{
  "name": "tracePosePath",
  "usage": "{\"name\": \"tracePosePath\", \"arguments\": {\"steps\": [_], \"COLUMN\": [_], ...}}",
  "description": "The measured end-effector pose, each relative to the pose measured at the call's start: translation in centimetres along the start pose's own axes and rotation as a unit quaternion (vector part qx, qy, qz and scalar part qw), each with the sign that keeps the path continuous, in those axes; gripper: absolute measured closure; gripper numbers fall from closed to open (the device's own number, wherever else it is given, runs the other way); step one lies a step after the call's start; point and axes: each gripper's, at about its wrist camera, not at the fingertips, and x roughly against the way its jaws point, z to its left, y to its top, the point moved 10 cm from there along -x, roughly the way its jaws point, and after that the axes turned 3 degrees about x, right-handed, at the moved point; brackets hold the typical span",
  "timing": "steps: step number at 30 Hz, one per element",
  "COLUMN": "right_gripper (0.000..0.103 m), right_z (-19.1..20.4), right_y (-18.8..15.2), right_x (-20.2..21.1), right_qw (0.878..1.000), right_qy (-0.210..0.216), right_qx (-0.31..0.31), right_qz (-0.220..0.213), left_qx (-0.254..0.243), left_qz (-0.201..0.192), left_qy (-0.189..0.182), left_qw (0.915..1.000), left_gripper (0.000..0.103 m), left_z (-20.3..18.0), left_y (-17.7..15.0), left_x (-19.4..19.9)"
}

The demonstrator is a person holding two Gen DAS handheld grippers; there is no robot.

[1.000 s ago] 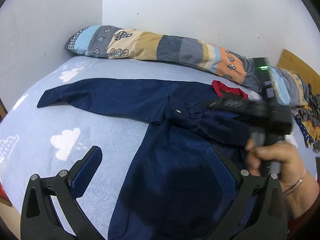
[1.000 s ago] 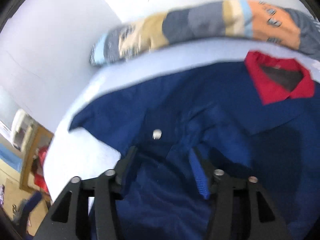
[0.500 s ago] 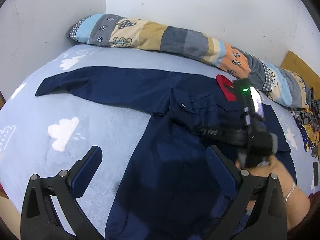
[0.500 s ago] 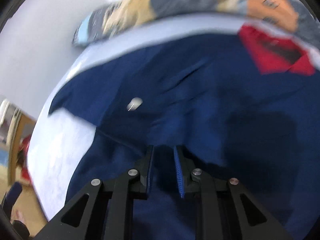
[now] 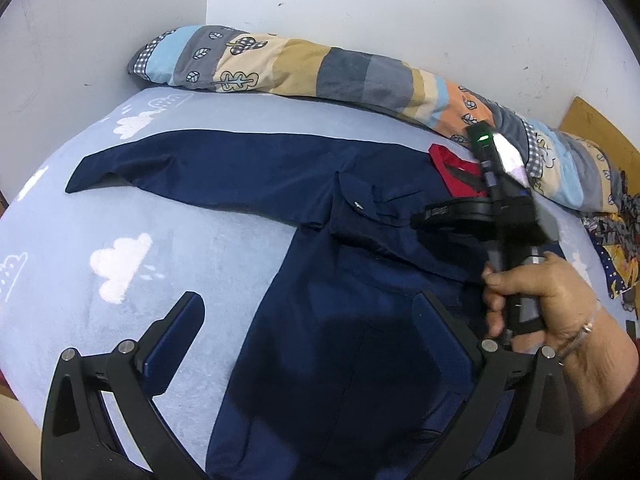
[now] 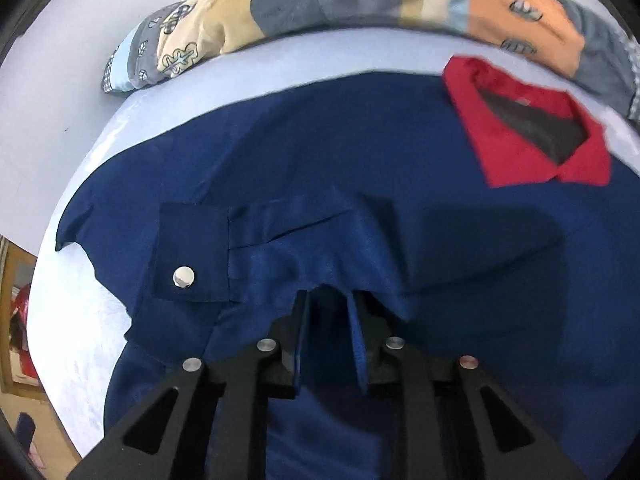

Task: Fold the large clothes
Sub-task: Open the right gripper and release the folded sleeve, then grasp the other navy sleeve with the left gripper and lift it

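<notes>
Two white walls [image 5: 360, 8] cornering a cloud-print bed [image 5: 120, 256], navy jacket [image 5: 320, 320] spread, left hand-held gripper [image 5: 312, 328] spread, right hand-held gripper [image 6: 328, 320] pinching jacket.

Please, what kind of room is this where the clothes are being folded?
Most likely a bedroom. The navy jacket lies on a bed with a light blue cloud-print sheet, a long patchwork bolster pillow runs along the white wall, and a wooden headboard shows at the right edge.

Even, bright indoor lighting. A soft shadow falls on the navy garment [image 5: 360, 360]. Fisheye curvature darkens corners; right view's upper edge blurs.
</notes>
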Motion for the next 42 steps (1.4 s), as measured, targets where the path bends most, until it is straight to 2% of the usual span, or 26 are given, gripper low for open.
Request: {"name": "tracePosePath", "arguments": {"steps": [2, 3, 4, 9, 12, 14, 16, 19, 22, 25, 28, 30, 32, 34, 37, 40, 42], "right_gripper": [0.080, 0.080, 0.076, 0.069, 0.047, 0.048, 0.051, 0.051, 0.050, 0.050, 0.051, 0.051, 0.049, 0.047, 0.046, 0.045, 0.045], "right_z": [-0.4, -0.9, -1.6, -6.4, -10.7, -14.2, -15.9, -17.2, -17.2, -16.1, -16.2, -16.0, -16.4, -16.9, -17.5, -17.7, -17.8], "right_y": [-0.4, -0.6, -1.1, -6.9, -10.9, -13.2, -12.7, -10.8, -10.9, -12.2, -12.0, -11.0, -10.7, -10.8, -10.8, -10.7, -10.5], "right_x": [3.1, 4.6, 6.1, 13.7, 16.9, 16.5, 14.8, 14.2, 11.5, 9.0, 10.4, 12.8, 14.8, 16.0, 16.1, 17.0, 17.3], "right_qw": [1.000, 0.999, 0.998, 0.996, 0.991, 0.988, 0.985, 0.983, 0.984, 0.986, 0.985, 0.985, 0.983, 0.980, 0.978, 0.976, 0.976], "right_qy": [0.014, 0.009, -0.001, -0.039, -0.065, -0.095, -0.120, -0.063, -0.066, -0.049, -0.049, -0.042, -0.051, -0.053, -0.043, -0.032, -0.038], "right_qx": [-0.003, 0.000, 0.005, 0.007, -0.025, -0.065, -0.102, -0.156, -0.159, -0.156, -0.163, -0.161, -0.163, -0.172, -0.188, -0.197, -0.189], "right_qz": [-0.027, -0.044, -0.056, -0.082, -0.112, -0.105, -0.067, -0.078, -0.036, 0.022, 0.010, -0.034, -0.060, -0.080, -0.076, -0.091, -0.099], "left_qx": [0.001, 0.002, 0.003, 0.002, -0.007, -0.016, -0.024, -0.030, -0.034, -0.027, -0.032, -0.038, -0.036, -0.008, 0.050, 0.122, 0.184], "left_qz": [-0.001, -0.002, -0.004, -0.004, -0.004, 0.000, 0.002, 0.011, 0.023, 0.041, 0.042, 0.041, 0.052, 0.055, 0.068, 0.079, 0.082], "left_qy": [-0.004, -0.005, -0.006, -0.014, -0.010, -0.004, 0.007, 0.019, 0.030, 0.019, 0.018, 0.010, 0.010, 0.003, -0.005, -0.003, -0.002], "left_qw": [1.0000, 1.0000, 1.0000, 0.9999, 0.9999, 0.9999, 0.9997, 0.9993, 0.9987, 0.9986, 0.9985, 0.9984, 0.9979, 0.9984, 0.9964, 0.9893, 0.9796], "left_gripper": [0.000, 0.000, 0.000, 0.000, 0.000, 0.000, 0.000, 0.000, 0.000, 0.000, 0.000, 0.000, 0.000, 0.000, 0.000, 0.000, 0.000], "left_z": [-0.1, -0.2, -0.3, -1.4, -2.4, -3.1, -3.7, -4.5, -5.1, -5.8, -6.1, -5.9, -5.1, -3.2, 0.6, 6.7, 11.7], "left_y": [0.2, 0.2, 0.2, 0.1, -0.2, -0.5, -0.8, -1.2, -1.8, -2.4, -2.2, -1.8, -1.3, 0.0, 2.0, 4.7, 6.2], "left_x": [0.2, 0.3, 0.4, 0.6, 0.3, -0.1, -0.6, -1.6, -2.7, -3.5, -3.6, -3.5, -3.3, -2.9, -2.7, -2.9, -3.4]}}
